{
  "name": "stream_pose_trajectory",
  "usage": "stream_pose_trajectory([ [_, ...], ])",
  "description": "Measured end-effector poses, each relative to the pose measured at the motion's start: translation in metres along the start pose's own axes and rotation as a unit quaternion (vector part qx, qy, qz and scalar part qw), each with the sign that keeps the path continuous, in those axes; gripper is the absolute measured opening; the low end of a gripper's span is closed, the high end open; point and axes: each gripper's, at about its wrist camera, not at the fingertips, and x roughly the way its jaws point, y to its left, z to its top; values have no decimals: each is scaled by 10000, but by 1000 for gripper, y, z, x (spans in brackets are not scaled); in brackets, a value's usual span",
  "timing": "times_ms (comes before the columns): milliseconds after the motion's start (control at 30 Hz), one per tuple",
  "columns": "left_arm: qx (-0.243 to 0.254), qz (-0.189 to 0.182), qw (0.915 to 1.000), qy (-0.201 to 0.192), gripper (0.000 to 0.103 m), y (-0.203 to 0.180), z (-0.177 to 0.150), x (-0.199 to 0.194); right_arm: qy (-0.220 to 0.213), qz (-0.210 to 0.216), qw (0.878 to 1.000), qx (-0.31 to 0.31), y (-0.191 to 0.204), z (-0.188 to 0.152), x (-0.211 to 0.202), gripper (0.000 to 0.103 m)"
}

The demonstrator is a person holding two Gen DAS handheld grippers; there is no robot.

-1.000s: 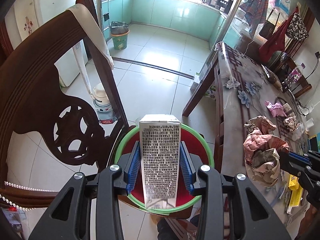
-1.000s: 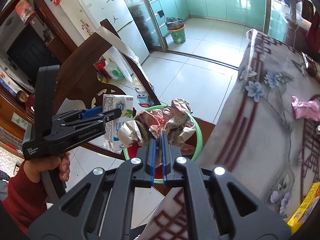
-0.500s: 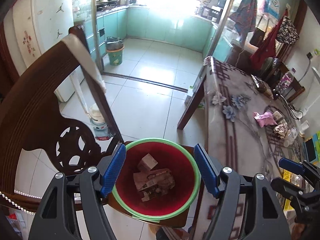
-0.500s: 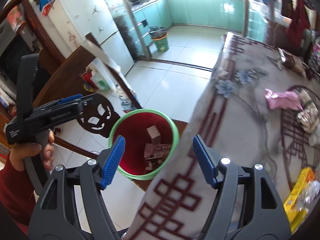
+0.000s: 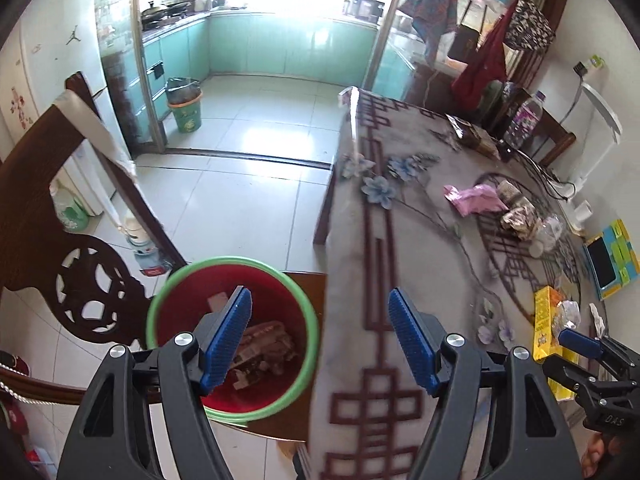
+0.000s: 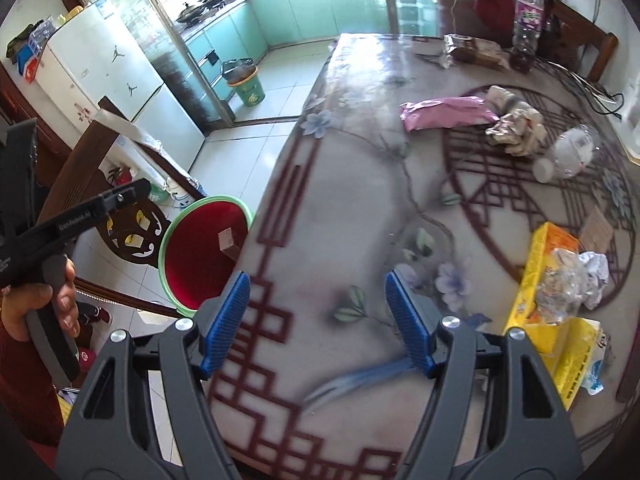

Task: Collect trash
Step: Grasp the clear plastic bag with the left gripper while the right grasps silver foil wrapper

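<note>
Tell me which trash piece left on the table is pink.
The flat pink wrapper, lying beside the crumpled brown paper; the other pieces are yellow, clear or brownish.

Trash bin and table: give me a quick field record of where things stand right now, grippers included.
left gripper: open, empty
right gripper: open, empty, over the table
red bin: on a chair beside the table, holds a carton and crumpled paper
trash on table: pink wrapper, crumpled paper, clear plastic bottle, yellow box
</note>
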Motion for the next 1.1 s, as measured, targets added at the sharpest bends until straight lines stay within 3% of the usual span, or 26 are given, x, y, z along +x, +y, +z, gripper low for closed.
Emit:
stream_pose_trajectory([
  [267, 160, -120, 9998, 87, 69, -102, -20, 3, -173, -23, 9998, -14, -80, -5, -32, 68],
  [433, 238, -222, 9992, 224, 69, -172, -40, 11, -218, -328, 9988, 282, -167, -12, -53, 68],
  [600, 483, -453, 9970, 390, 70, -237, -61, 17, 11, -575, 9960, 687, -248, -23, -50, 68],
  [700, 694, -651, 9937, 585, 70, -275, -70, 24, 223, -492, 9938, 973, -284, -28, -40, 68],
  [867, 955, -850, 9880, 862, 70, -323, -70, 42, 428, -3, 9882, 1471, -314, -27, -6, 68],
  [967, 1055, -911, 9857, 942, 70, -339, -66, 47, 555, 193, 9857, 1578, -316, -25, 11, 53],
  [1033, 1162, -1090, 9811, 1097, 70, -350, -65, 54, 678, 312, 9861, 1483, -312, -25, 17, 32],
  [1100, 1383, -1165, 9763, 1188, 70, -362, -63, 62, 689, 415, 9856, 1489, -314, -25, 18, 31],
])
